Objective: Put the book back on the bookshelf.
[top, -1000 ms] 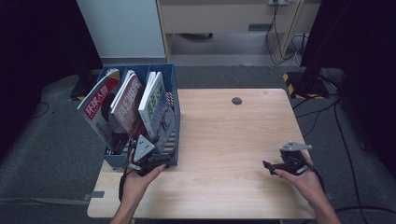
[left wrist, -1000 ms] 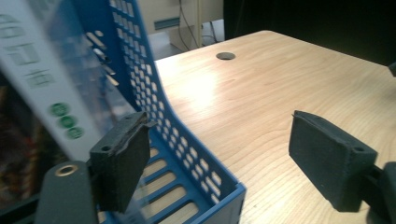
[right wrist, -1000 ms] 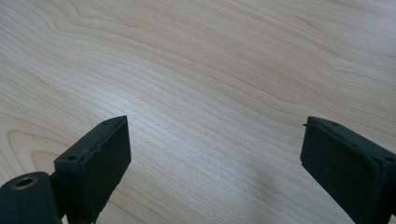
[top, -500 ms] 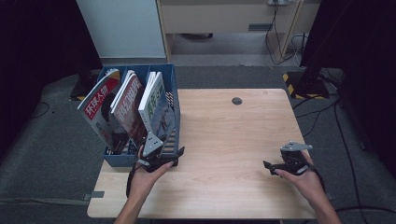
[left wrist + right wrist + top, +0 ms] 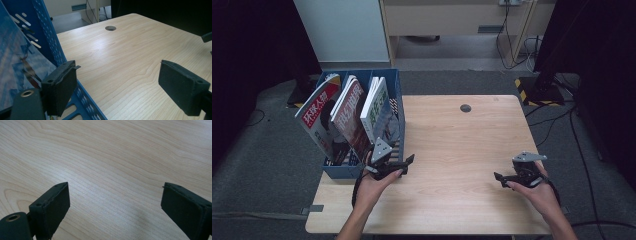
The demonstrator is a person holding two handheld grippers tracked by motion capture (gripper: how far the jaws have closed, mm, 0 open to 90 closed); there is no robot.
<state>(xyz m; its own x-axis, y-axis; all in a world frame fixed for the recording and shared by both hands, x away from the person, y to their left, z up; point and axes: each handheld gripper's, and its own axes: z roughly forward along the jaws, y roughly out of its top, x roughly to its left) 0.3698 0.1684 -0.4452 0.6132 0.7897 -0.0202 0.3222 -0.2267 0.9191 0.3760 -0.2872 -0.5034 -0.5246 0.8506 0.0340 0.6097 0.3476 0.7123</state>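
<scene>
At the left edge of the wooden desk (image 5: 452, 145), a blue perforated file rack (image 5: 394, 95) is standing with three magazines leaning in its compartments: a red-covered magazine (image 5: 314, 117) in the leftmost slot, a dark red magazine (image 5: 352, 117) in the middle one, and a pale blue-and-white magazine (image 5: 379, 112) in the slot nearest the desk's centre. All three are tilting to the left in the high view.

The left gripper (image 5: 399, 162) is hovering just beside the rack's near right corner, with the person's left hand (image 5: 374, 182) wrapping its handle from below. Its jaws are standing wide apart and holding nothing. In the left gripper view, the left gripper (image 5: 125, 87) is straddling the rack's perforated blue side wall (image 5: 53, 47): one jaw is sitting just inside that wall, next to the glossy cover of the pale magazine (image 5: 22, 67), while the other is hanging over bare wood. Whether the inner jaw is touching the cover, I cannot tell.

The right gripper (image 5: 504, 178) is sitting low over the desk's near right part, well apart from the rack, with the right hand (image 5: 539, 192) behind it. In the right gripper view, the right gripper (image 5: 115, 207) is showing its jaws spread wide over bare wood grain.

A round cable hole (image 5: 466, 108) is lying near the desk's far edge.
</scene>
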